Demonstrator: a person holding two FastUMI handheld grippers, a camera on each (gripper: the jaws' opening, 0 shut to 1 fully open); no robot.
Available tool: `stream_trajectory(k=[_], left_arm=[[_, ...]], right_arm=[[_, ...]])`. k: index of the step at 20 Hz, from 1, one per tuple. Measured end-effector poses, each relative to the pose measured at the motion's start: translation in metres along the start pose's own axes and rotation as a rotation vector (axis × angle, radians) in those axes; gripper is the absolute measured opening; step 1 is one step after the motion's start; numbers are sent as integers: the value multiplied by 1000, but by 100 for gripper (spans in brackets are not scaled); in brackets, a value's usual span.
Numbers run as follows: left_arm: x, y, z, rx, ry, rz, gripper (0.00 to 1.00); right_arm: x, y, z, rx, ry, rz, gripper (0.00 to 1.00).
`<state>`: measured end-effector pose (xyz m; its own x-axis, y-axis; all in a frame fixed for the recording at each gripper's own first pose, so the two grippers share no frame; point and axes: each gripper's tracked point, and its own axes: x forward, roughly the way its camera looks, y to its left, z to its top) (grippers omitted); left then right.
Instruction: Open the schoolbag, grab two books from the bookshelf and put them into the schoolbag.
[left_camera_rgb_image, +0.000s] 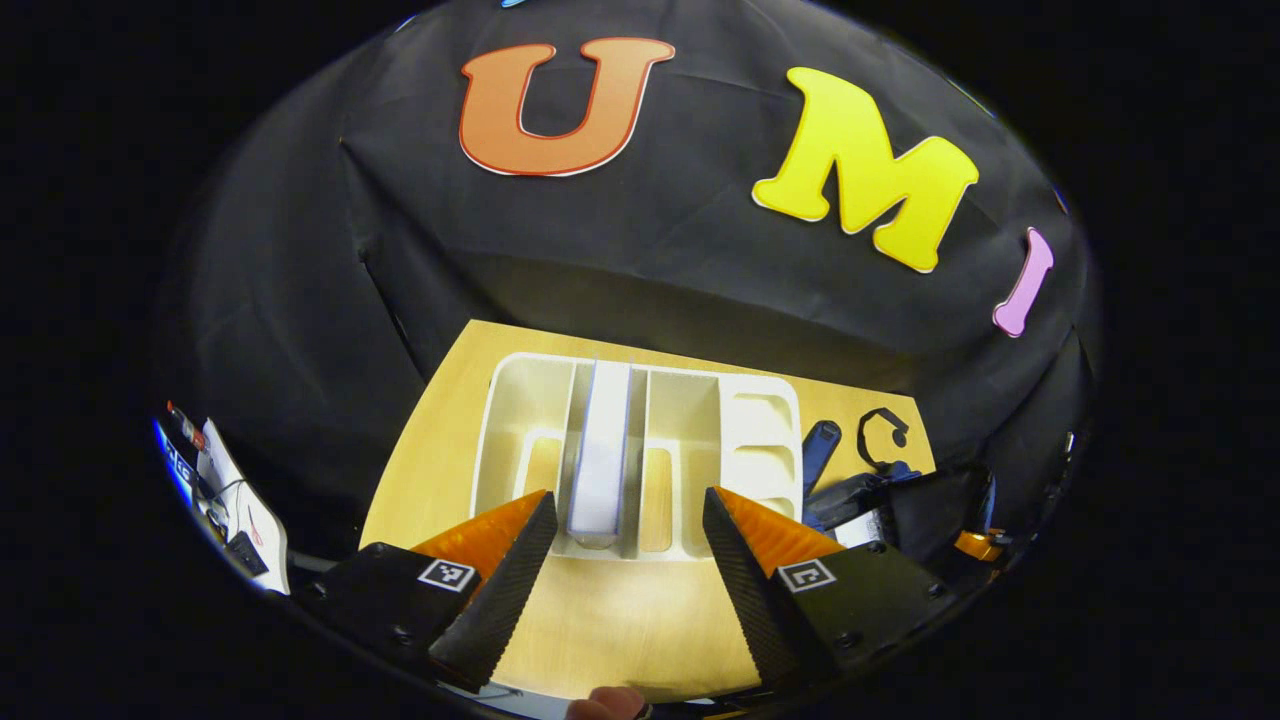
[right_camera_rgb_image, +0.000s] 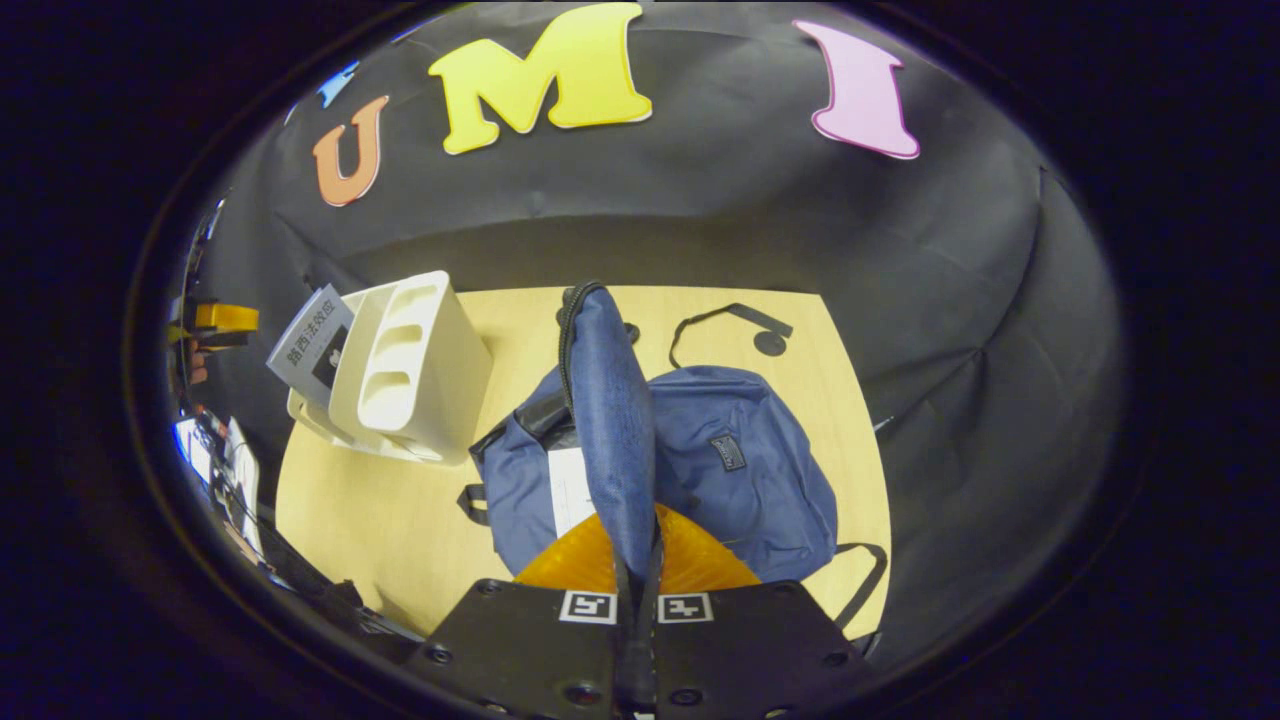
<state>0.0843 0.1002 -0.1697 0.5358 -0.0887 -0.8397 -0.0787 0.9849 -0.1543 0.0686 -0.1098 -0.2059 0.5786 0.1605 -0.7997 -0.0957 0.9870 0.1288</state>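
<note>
My right gripper (right_camera_rgb_image: 637, 590) is clamped on the flap (right_camera_rgb_image: 610, 420) of the blue schoolbag (right_camera_rgb_image: 745, 470), fingers pressed together on the cloth, holding the flap up so the mouth gapes toward the bookshelf side; something white already shows inside the opening. The grip takes only a thin fold of fabric, so I judge the flap could slide out and drop over the mouth just as a book arrives. My left gripper (left_camera_rgb_image: 625, 545) stands wide and empty, just short of the near edge of the white bookshelf (left_camera_rgb_image: 760, 420), its fingers either side of the pale book (left_camera_rgb_image: 603, 450) standing spine-up in a middle slot. The dividers sit close beside that book, so if I come in off-centre a finger may strike a divider and push the light shelf back along the table (left_camera_rgb_image: 620, 630) instead of closing on the book. In the right gripper view the shelf sits toward the table's left edge, just beside the bag, and a book (right_camera_rgb_image: 312, 345) leans out past its far side; a shove might tip that one out. The loose strap (right_camera_rgb_image: 735, 315) lying near the table's far edge could snag if the bag is dragged.
</note>
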Motion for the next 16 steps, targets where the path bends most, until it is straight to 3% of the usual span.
stream_trajectory(k=[16], left_arm=[[80,15,-21,69,309,-36,94]], right_arm=[[6,-10,-3,46,26,-33,0]])
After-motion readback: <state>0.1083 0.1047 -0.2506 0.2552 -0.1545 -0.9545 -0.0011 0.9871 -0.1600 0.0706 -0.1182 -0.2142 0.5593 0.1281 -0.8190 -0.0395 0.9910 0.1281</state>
